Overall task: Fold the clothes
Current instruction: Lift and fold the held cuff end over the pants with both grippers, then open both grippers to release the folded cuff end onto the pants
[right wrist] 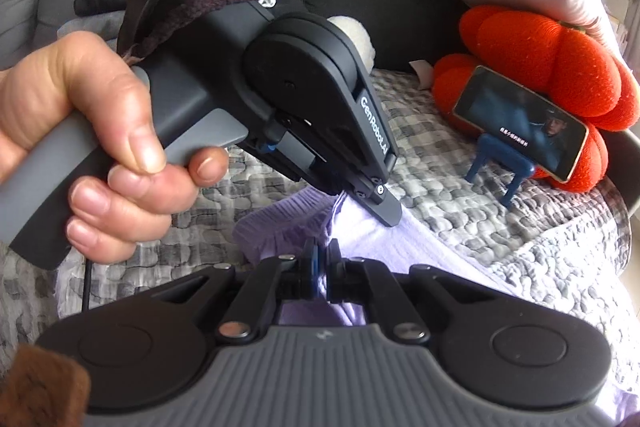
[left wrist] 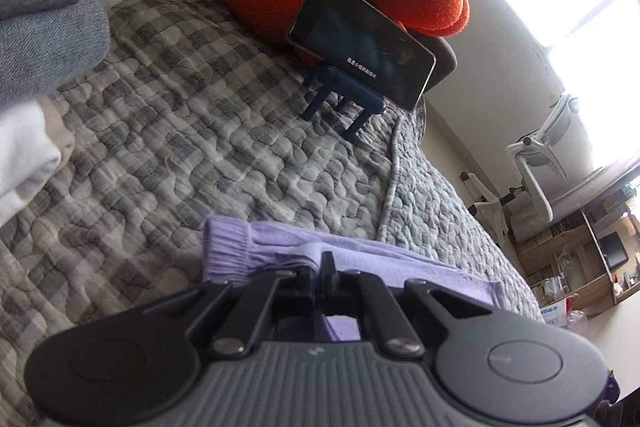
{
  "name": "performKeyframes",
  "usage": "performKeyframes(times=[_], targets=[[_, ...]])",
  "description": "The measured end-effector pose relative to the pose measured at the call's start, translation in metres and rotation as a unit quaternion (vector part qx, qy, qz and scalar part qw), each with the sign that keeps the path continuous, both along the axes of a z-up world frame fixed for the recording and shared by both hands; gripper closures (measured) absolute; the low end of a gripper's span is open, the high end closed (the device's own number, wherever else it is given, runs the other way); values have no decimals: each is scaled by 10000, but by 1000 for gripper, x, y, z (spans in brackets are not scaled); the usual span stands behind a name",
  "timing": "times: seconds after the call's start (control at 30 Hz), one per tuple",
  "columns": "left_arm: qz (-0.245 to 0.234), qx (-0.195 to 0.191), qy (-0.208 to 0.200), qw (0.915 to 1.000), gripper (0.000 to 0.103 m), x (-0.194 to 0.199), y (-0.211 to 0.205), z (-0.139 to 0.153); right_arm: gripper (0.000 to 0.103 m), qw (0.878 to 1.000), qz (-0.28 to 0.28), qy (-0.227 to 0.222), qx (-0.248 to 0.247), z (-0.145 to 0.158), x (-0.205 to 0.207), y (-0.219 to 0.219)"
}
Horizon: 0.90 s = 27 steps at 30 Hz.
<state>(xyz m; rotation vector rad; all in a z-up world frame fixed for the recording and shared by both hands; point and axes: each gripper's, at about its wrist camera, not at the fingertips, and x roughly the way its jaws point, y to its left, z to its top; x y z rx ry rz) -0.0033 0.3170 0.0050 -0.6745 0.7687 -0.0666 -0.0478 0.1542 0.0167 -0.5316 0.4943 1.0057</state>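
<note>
both my claws, left claw (left wrist: 326,263) and right claw (right wrist: 322,259), are closed on the purple garment (left wrist: 256,247) over the bed (left wrist: 200,131). i judge its folding is unfinished; folded clothes (left wrist: 44,27) are stacked nearby.

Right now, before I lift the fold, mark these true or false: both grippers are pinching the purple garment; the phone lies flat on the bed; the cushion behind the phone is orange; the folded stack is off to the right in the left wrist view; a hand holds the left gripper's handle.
1. Both grippers pinch the purple garment. True: the left gripper and the right gripper are each closed on it.
2. The phone lies flat. False: it is propped on a blue stand.
3. The cushion is orange. True.
4. The folded stack is at right. False: it is at left.
5. A hand grips the handle. True.
</note>
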Motion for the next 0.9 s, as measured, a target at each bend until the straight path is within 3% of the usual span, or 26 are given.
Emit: performKeyframes(times=[0.23,0.4,0.47,0.77,0.9], targets=[[-75,409,-13,9991,101,3,-6,1,100,9999,-84,115,46,-4,0,2],[110,253,118,9996,96,2,4,-2,97,9996,-109,260,57,-7,1,5],[163,274,102,9994,94,-1,6,0,90,9990,-74,432,116,-8,2,5],[363,624,68,9974,91,-8,8,12,90,9971,52,679,338,-1,2,-6],[405,678,-52,9969,85,-14,5,22,90,9944,-314,771,647,14,20,-29]])
